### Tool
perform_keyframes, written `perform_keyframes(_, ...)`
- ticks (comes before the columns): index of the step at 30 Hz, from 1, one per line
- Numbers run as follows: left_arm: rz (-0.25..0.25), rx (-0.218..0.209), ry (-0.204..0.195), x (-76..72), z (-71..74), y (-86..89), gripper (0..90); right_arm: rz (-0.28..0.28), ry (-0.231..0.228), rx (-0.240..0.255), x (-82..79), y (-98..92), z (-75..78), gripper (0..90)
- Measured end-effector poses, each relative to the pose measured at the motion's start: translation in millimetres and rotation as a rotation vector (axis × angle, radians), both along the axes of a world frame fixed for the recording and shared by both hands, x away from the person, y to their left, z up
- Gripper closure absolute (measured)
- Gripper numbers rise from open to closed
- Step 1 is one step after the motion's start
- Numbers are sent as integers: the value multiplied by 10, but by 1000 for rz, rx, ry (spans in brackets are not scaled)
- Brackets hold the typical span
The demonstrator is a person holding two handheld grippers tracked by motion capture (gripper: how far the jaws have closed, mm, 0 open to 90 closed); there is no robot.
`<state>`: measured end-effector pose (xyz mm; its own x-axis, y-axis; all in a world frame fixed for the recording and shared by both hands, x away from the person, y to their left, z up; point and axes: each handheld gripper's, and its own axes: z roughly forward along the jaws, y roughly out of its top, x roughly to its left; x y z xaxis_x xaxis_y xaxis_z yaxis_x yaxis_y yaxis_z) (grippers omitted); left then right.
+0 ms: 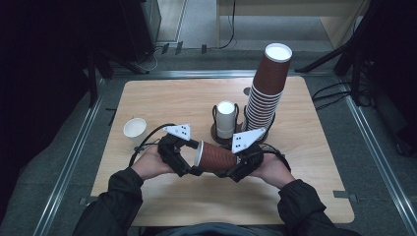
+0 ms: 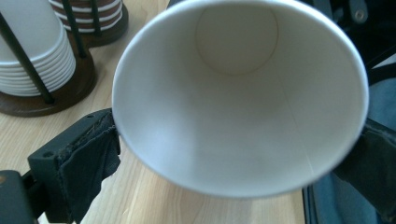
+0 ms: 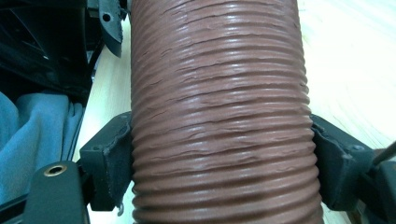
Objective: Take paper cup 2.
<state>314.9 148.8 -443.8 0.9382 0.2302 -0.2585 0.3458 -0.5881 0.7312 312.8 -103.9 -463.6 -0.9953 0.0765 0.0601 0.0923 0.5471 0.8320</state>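
Lying on its side above the wooden table (image 1: 162, 98), a brown ribbed paper cup (image 1: 216, 157) was held between the two grippers near the front-centre of the tabletop. Its white-rimmed mouth faced the left gripper (image 1: 189, 160) and its base end pointed toward the right gripper (image 1: 235, 167).

In the left gripper view, the cup's open mouth faced the camera, showing the white interior and the round bottom. The two padded jaws pressed against the rim on opposite sides, pinching the cup at its mouth.

In the right gripper view, the corrugated brown wall ran upward between the two black jaws. Both jaws sat flush against the ribbed surface, clamping the cup's body.

Behind the held cup, a dark wire holder (image 1: 225, 132) with a round base carried a stack of white cups (image 1: 226, 118). Just to its right rose a tall stack of brown cups (image 1: 265, 93), leaning slightly. A single white cup (image 1: 134, 132) stood upright on the table to the left, apart from the left hand (image 1: 150, 164). The right hand (image 1: 273, 169) gripped its tool near the table's front edge.
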Motion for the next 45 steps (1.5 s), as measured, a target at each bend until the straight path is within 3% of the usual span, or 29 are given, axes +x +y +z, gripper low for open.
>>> perform_keyframes(11,29,-20,13,-17,14,-59,0,5,-6,35,-19,42,4,196)
perform_keyframes(13,26,-20,0,-21,19,-54,40,5,-10,39,-18,44,5,196)
perform_keyframes(17,23,-26,15,-14,14,-47,50,8,-7,42,-16,41,6,197)
perform_keyframes(29,10,-3,66,26,-2,-48,93,16,12,24,-2,44,-16,201)
perform_keyframes(33,10,-1,29,-7,24,-54,98,11,9,13,-14,47,-11,200)
perform_keyframes(38,-1,5,36,-8,20,-50,101,10,34,7,-25,50,14,189)
perform_keyframes(45,9,24,35,17,60,35,101,-21,48,-42,-21,50,2,162)
